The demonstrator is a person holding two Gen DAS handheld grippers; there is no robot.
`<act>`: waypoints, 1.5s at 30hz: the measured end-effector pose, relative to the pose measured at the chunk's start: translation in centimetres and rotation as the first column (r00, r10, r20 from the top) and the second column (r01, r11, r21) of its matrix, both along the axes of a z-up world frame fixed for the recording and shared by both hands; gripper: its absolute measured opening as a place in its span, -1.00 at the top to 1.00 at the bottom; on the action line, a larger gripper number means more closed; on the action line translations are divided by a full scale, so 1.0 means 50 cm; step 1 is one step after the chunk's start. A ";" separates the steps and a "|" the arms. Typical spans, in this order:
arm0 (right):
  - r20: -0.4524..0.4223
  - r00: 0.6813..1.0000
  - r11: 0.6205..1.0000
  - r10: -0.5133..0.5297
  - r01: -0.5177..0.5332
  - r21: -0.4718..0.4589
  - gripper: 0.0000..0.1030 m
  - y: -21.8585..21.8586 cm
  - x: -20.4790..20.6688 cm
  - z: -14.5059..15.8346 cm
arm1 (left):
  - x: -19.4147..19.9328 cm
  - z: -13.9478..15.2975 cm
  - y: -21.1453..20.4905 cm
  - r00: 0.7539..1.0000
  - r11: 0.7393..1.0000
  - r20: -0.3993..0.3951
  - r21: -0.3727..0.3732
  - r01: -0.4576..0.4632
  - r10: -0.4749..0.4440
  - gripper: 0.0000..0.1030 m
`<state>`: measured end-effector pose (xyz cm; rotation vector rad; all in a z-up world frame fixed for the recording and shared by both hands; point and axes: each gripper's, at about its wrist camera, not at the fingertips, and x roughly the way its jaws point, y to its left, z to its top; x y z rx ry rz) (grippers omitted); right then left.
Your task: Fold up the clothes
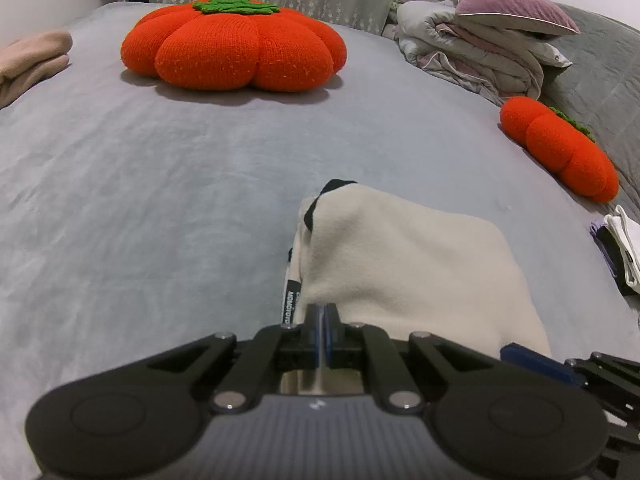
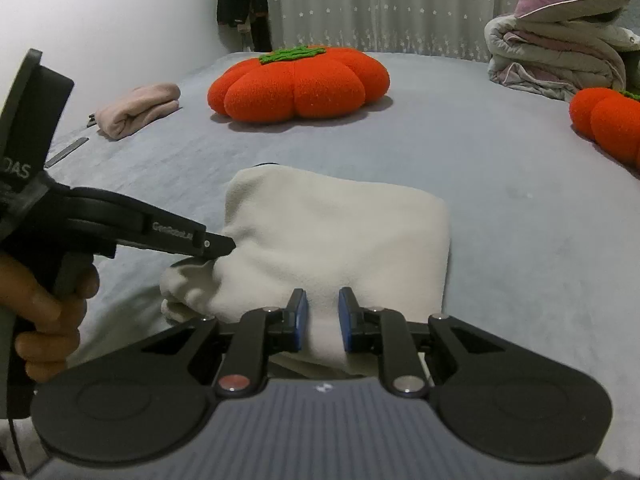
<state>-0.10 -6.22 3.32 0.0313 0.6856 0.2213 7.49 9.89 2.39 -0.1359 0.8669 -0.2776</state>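
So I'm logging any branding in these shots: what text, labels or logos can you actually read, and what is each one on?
"MOMOTOTO", roughly, letters small and partly hidden: black tag at the edge of the cream fleece garment.
"GenRoboLA", cut off at the end: arm of the left gripper in the right wrist view.
"OAS", start cut off by the frame edge: black mount on that gripper.
Small white logo, not letters: right gripper body.

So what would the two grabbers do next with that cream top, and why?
Probably close the right gripper on the near edge of the cream garment. Its jaws are open with the fabric between them, while the left gripper is already shut on the left edge, so both could then lift together.
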 end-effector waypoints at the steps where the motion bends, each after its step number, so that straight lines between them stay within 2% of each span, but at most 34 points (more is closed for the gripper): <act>1: -0.001 1.000 1.000 0.002 -0.002 0.004 0.61 -0.002 0.000 0.000 | 0.000 0.000 0.000 1.000 1.000 0.000 0.001 0.000 0.000 0.90; 7: -0.001 1.000 1.000 -0.003 0.003 0.013 0.61 -0.005 -0.019 0.016 | -0.001 0.000 0.001 1.000 1.000 0.000 0.002 0.002 -0.002 0.90; 14: -0.011 1.000 1.000 -0.003 0.003 0.008 0.61 -0.002 -0.013 0.002 | -0.003 0.004 -0.003 1.000 1.000 0.001 0.008 0.001 -0.001 0.90; 18: -0.016 1.000 1.000 0.000 0.000 0.001 0.61 -0.001 -0.011 0.002 | -0.008 0.018 0.008 1.000 1.000 0.002 -0.021 -0.002 0.002 0.89; 21: -0.016 1.000 1.000 -0.002 0.002 0.010 0.61 -0.004 -0.013 0.000 | -0.025 0.028 -0.001 0.998 0.999 0.053 -0.039 0.034 -0.032 0.76; 28: -0.001 1.000 1.000 -0.005 0.005 0.000 0.61 0.002 -0.020 -0.005 | -0.064 0.051 -0.023 0.978 0.990 0.178 -0.072 0.125 -0.110 0.74; 32: 0.008 1.000 1.000 -0.008 0.008 0.022 0.61 -0.007 -0.027 0.000 | -0.053 0.009 -0.061 0.980 0.989 0.133 0.027 0.144 -0.146 0.74; 34: 0.023 1.000 0.998 -0.022 0.020 0.052 0.61 -0.022 -0.039 0.010 | -0.051 0.010 -0.060 0.981 0.989 0.129 0.032 0.142 -0.145 0.74; 36: 0.032 0.999 0.996 -0.045 0.042 0.083 0.82 -0.039 -0.049 0.017 | -0.048 0.013 -0.058 0.983 0.990 0.115 0.024 0.139 -0.141 0.75; 40: -0.018 0.999 0.994 -0.043 0.045 0.097 0.99 -0.052 -0.042 -0.004 | -0.043 0.013 -0.057 0.985 0.990 0.102 0.024 0.140 -0.142 0.75; 42: -0.042 0.998 0.994 -0.036 0.040 0.098 1.00 -0.052 -0.034 -0.021 | -0.042 0.014 -0.059 0.984 0.989 0.103 0.027 0.143 -0.145 0.75; 45: -0.011 0.999 0.990 -0.048 0.049 0.130 1.00 -0.056 -0.048 0.002 | -0.044 0.014 -0.056 0.984 0.990 0.104 0.025 0.140 -0.141 0.75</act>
